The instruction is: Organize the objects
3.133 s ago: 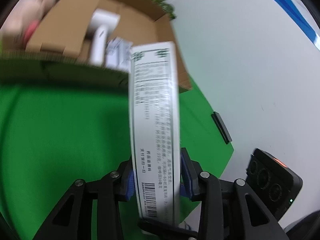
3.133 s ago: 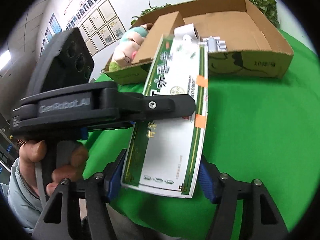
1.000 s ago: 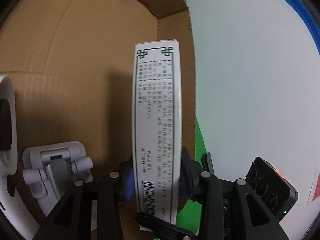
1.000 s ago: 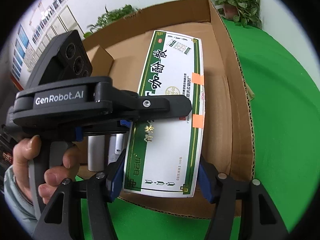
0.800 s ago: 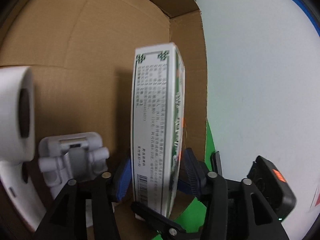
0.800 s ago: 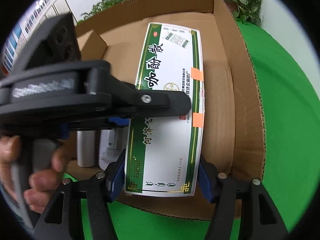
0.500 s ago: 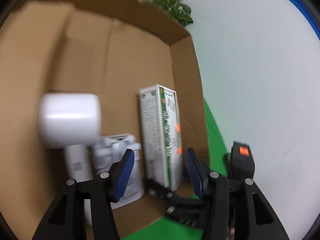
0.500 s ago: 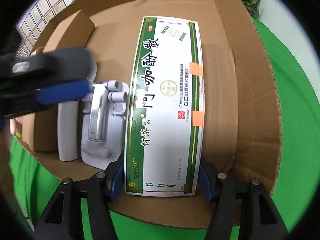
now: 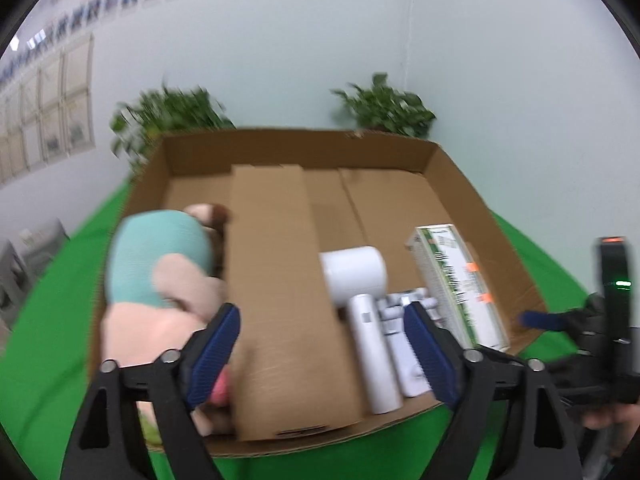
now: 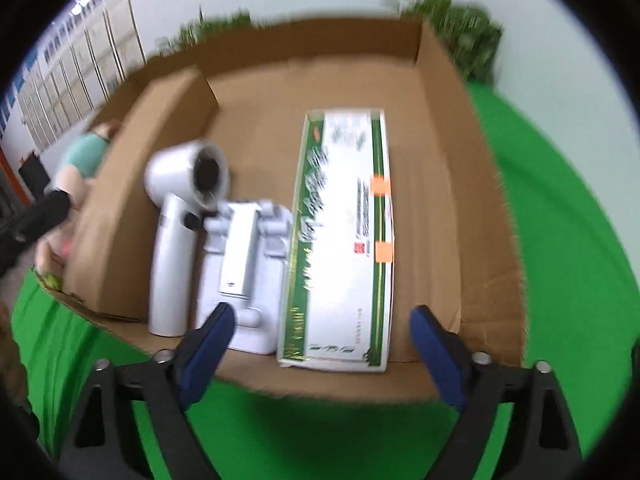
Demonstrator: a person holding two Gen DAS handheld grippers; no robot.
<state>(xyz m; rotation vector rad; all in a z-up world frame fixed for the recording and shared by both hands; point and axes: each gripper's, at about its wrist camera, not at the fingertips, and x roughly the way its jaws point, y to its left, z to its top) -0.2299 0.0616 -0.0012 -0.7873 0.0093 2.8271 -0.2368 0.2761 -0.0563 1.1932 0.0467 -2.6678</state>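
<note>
Green-white medicine box (image 10: 342, 240) lies flat in the cardboard box (image 10: 452, 128), right section, at 12 o'clock from the right gripper (image 10: 320, 344). Its near end sits between the blue pads but apart from both. Right jaws wide apart, holding nothing, touching nothing.

Left gripper (image 9: 324, 352) also spread wide, empty. From it the medicine box (image 9: 456, 280) is at 2 o'clock, beyond the right pad, not touching.

White hair dryer (image 10: 180, 216) and grey folding stand (image 10: 244, 264) lie side by side at 9 o'clock of the medicine box; the stand is just beside its long edge, contact unclear with blur. Brown cardboard divider (image 9: 276, 280) at 12 o'clock of the left gripper. Plush toy (image 9: 160, 272) in the left section, 10 o'clock. Carton sits on green cloth (image 10: 560, 240).
</note>
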